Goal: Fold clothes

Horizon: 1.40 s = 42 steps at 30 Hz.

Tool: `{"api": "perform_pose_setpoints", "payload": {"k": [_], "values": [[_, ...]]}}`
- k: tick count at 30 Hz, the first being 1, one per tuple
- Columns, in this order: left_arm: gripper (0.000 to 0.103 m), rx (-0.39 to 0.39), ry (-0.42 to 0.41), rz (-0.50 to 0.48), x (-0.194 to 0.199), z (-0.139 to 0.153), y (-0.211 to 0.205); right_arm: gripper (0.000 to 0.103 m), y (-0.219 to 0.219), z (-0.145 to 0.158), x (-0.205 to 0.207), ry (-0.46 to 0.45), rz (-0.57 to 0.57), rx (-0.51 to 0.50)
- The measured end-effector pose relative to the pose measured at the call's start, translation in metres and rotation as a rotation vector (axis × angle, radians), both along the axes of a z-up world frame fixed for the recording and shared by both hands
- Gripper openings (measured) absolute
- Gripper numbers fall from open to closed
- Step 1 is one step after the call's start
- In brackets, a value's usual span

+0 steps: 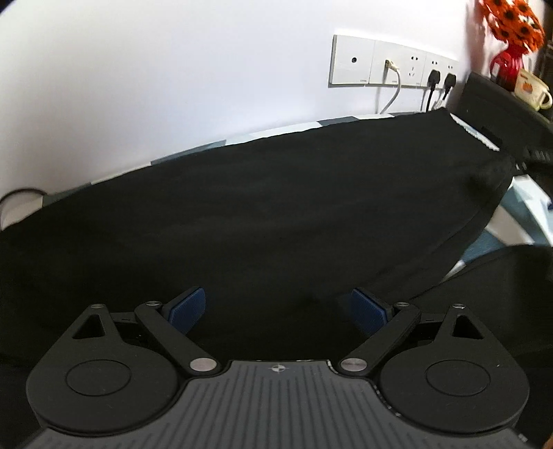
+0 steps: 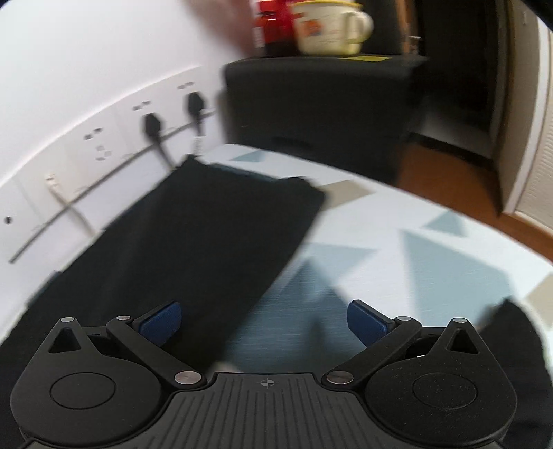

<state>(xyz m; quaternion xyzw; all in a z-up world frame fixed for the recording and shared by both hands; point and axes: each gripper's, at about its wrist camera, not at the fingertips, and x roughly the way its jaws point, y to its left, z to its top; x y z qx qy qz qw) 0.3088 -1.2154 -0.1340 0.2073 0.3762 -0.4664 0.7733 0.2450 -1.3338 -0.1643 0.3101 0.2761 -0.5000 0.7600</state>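
A black garment (image 1: 269, 214) lies spread flat over the patterned table, filling most of the left wrist view. My left gripper (image 1: 278, 307) hovers over it with its blue pads (image 1: 188, 307) wide apart and nothing between them. In the blurred right wrist view the same black garment (image 2: 193, 248) stretches along the wall side, its right edge running toward me. My right gripper (image 2: 264, 323) stands open above that edge, left pad over the cloth, right pad (image 2: 366, 323) over the tablecloth (image 2: 432, 248). Neither gripper holds anything.
A white wall with a socket strip (image 1: 394, 62) and plugged cables runs behind the table. At the far end stands a black box (image 2: 321, 103) bearing a cream mug (image 2: 328, 27) and a red vase (image 1: 506, 65). Wooden floor (image 2: 459, 193) lies beyond the table's right edge.
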Motion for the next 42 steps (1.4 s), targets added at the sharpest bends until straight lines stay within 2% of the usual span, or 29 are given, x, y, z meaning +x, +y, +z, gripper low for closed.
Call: {"api": "perform_pose_setpoints", "payload": {"k": [4,7,13,18,23,26,30,33,38,42], "values": [[0.093,0.003,0.014,0.087,-0.016,0.015,0.012,0.102,-0.025,-0.006,-0.033,0.023,0.004,0.024],[0.093,0.020,0.001,0.190,-0.028,0.021,0.027,0.102,-0.037,-0.005,-0.051,0.023,0.042,0.019],[0.093,0.045,0.023,0.433,-0.087,0.019,0.058,0.102,-0.060,-0.006,-0.066,-0.011,0.247,0.053],[0.093,0.063,0.080,0.555,-0.134,0.010,0.091,0.102,-0.043,-0.003,-0.075,-0.015,0.422,0.038],[0.093,0.077,0.075,0.644,-0.147,0.008,0.129,0.102,-0.013,-0.003,-0.086,-0.028,0.524,0.062],[0.093,0.045,0.132,0.700,-0.137,0.007,0.163,0.102,0.002,0.002,-0.099,-0.061,0.538,0.068],[0.092,-0.081,0.254,0.801,-0.122,-0.006,0.213,0.102,0.029,0.006,-0.130,-0.110,0.498,0.067],[0.088,-0.132,0.317,0.803,-0.117,-0.020,0.226,0.102,0.053,0.004,-0.152,-0.161,0.447,0.085],[0.088,-0.184,0.267,0.699,-0.111,-0.030,0.221,0.102,0.092,-0.005,-0.172,-0.153,0.409,0.056],[0.089,-0.253,0.264,0.691,-0.100,-0.034,0.216,0.102,0.108,-0.001,-0.187,-0.160,0.371,0.017]]}}
